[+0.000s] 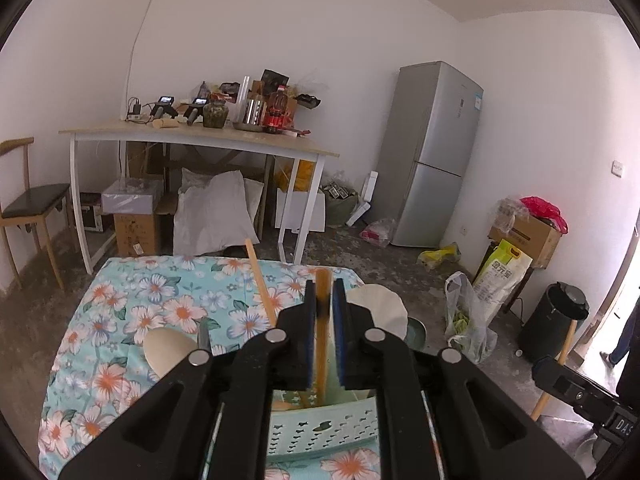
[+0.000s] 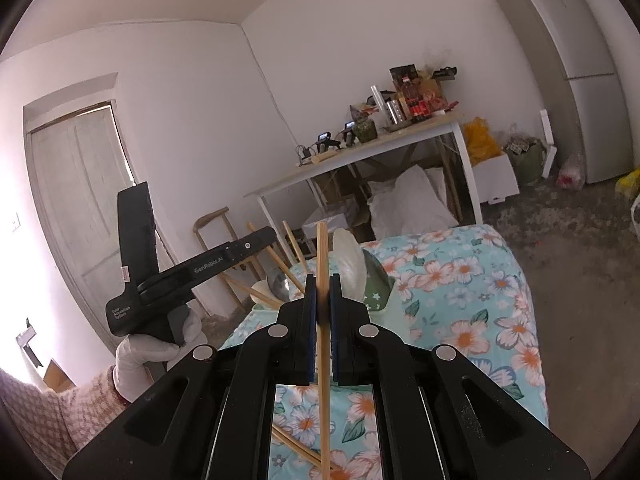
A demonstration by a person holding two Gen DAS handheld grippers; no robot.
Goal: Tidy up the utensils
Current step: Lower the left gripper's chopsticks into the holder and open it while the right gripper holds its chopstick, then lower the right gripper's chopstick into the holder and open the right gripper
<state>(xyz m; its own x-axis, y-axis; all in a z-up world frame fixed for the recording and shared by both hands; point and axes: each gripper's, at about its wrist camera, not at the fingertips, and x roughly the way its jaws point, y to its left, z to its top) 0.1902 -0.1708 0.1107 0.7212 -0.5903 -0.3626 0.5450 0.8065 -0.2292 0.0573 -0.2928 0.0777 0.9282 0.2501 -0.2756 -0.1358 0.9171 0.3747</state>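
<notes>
Here, in the left wrist view, my left gripper (image 1: 323,286) points over a table with a floral cloth (image 1: 120,320). 1 orange chopstick (image 1: 322,344) stands between its blue pads, its lower end down inside the mint basket (image 1: 324,428) at the near edge. The pads sit close on either side; I cannot tell whether they press it. A second, leaning chopstick (image 1: 262,284) rises from the basket to the left, a pale spoon (image 1: 168,352) lies further left, and a white shell-shaped dish (image 1: 380,308) sits to the right.

In the right wrist view, my right gripper (image 2: 322,280) is clamped tight on 1 pale chopstick (image 2: 323,248), held upright. 2 loose chopsticks (image 2: 296,446) lie on the cloth just below, at the near edge. Further off, the basket shows crowded with spoons and the dish, and a gloved hand (image 2: 148,354) carries the left tool at far left.

To do this step well, I judge the left chopstick should be let go only once its tip rests on the basket floor. The right one should then go in beside it, upright, clear of the dish.
</notes>
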